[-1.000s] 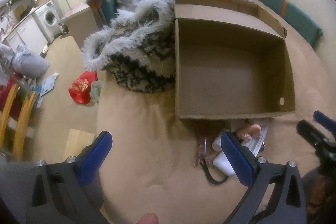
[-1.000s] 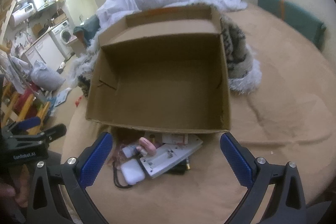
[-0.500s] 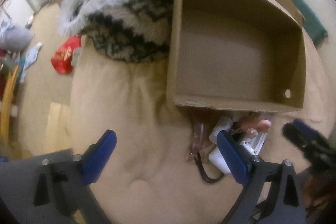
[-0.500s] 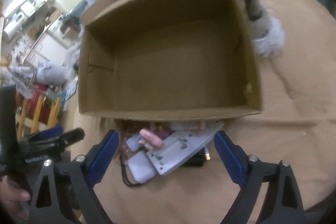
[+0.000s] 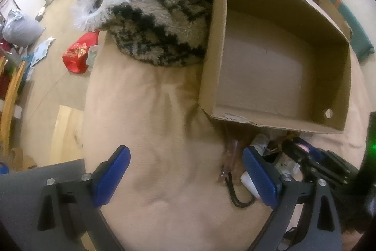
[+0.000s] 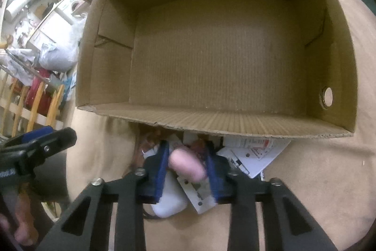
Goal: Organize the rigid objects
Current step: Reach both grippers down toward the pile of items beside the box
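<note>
Here we are closing the right gripper (image 6: pixel 186 166) on the pink oval case (image 6: pixel 186 167) just beside the cardboard box's (image 6: pixel 235 126) near wall, its jaws having just narrowed around it, ready for boxing. Our left gripper (image 5: pixel 185 177) is hanging spread wide and empty over the bedcover (image 5: pixel 152 133), clear of the pile.

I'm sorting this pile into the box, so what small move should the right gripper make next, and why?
Probably lift straight up. The right gripper has just been closing, and its blue pads now flank the small pink rounded object atop the clutter, with the empty brown cardboard box just beyond.
</note>
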Tool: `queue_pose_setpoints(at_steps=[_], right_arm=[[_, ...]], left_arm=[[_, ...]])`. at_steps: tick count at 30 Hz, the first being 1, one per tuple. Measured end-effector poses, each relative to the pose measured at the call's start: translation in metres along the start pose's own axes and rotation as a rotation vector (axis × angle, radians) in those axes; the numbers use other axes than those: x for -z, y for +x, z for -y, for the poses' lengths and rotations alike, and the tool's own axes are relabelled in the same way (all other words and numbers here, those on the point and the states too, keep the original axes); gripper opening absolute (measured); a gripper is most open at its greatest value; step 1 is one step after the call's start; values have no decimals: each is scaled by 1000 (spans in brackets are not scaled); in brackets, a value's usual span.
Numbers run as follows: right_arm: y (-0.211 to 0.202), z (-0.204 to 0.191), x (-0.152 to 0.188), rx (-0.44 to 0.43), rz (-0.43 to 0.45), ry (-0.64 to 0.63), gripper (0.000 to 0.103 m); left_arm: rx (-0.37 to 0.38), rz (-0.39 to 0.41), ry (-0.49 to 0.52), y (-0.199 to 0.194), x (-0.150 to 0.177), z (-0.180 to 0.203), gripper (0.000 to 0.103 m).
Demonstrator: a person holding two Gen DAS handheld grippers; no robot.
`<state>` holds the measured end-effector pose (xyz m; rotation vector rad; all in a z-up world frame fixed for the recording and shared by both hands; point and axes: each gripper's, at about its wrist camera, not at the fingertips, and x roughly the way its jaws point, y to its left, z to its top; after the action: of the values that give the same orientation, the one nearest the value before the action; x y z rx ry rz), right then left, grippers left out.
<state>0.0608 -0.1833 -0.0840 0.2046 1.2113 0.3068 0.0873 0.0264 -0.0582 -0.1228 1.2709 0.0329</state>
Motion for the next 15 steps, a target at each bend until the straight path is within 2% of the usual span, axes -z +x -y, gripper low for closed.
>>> queue_pose_setpoints(at_steps=[2, 5, 10, 13, 15], right_arm=[[-8, -1, 1, -2, 11, -11, 18], [-26, 2, 4, -44, 23, -2, 5], [-59, 8, 6, -83, 57, -13, 3], [-60, 15, 7, -72, 57, -8, 3], [-54, 27, 7, -105, 44, 39, 3]], left_arm=[[4, -4, -3, 1, 0, -1, 90], [0, -21, -12, 6, -1, -3, 88], [-5, -11, -32, 6, -2, -9, 87], [-8, -32, -43, 11, -3, -9, 87], [-10, -40, -46, 14, -3, -8, 87]])
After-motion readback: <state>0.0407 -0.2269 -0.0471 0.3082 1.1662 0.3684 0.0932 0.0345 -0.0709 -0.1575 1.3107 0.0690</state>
